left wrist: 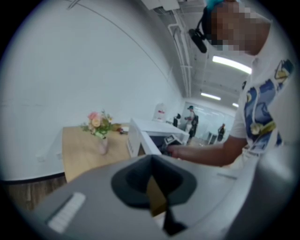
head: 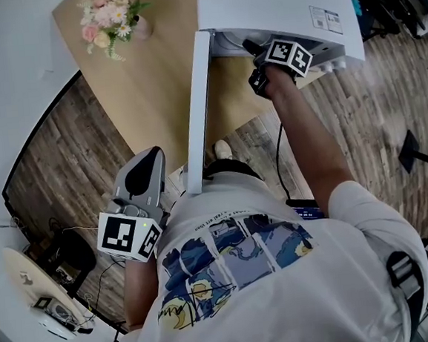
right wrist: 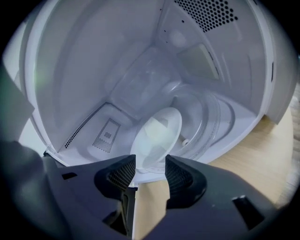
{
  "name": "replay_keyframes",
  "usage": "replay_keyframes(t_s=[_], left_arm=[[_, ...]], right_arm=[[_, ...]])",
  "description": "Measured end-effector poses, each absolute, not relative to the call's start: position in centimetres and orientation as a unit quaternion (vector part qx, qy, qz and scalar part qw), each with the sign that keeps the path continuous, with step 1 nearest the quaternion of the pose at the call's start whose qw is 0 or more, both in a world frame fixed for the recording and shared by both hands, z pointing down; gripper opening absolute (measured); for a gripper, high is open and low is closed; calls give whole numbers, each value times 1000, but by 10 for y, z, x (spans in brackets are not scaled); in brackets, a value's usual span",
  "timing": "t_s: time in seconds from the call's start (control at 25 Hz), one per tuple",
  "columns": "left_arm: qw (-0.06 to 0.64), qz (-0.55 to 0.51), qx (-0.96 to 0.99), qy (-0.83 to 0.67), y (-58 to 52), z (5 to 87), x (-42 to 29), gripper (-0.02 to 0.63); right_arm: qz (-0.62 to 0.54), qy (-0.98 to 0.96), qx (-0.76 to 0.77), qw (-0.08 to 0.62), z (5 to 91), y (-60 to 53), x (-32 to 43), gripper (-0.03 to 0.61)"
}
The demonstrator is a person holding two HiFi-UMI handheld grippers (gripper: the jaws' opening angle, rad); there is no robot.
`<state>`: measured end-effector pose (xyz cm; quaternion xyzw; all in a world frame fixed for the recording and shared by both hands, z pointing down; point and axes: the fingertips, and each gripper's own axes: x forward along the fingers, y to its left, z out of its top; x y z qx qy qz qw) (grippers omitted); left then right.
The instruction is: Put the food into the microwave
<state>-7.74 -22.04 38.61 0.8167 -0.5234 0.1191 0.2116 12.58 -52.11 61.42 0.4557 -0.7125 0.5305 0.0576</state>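
The white microwave stands on the wooden table with its door swung wide open. My right gripper reaches into its mouth. In the right gripper view a white dish with pale food rests on the glass turntable inside the cavity. The right gripper is open. The dish's near rim lies just past the gap between the two dark pads, and neither pad presses on it. My left gripper hangs low at my left side, away from the microwave, shut with nothing in it.
A small vase of pink flowers stands at the table's far left corner, also seen in the left gripper view as the vase. The bare tabletop lies left of the open door. Wood flooring surrounds the table, and people stand far off in the room.
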Motion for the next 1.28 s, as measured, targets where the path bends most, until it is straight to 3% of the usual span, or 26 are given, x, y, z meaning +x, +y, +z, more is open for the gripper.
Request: replay_keyframes(t_s=[0.2, 0.92, 1.28], left_arm=[[213, 119, 823, -513, -216, 384, -76, 8], [191, 103, 861, -460, -183, 376, -78, 8], [176, 94, 877, -438, -144, 367, -90, 8]], right_arm=[[514, -724, 450, 98, 614, -511, 124, 207], [509, -723, 457, 95, 593, -422, 137, 209], [471, -747, 461, 87, 557, -342, 137, 32]])
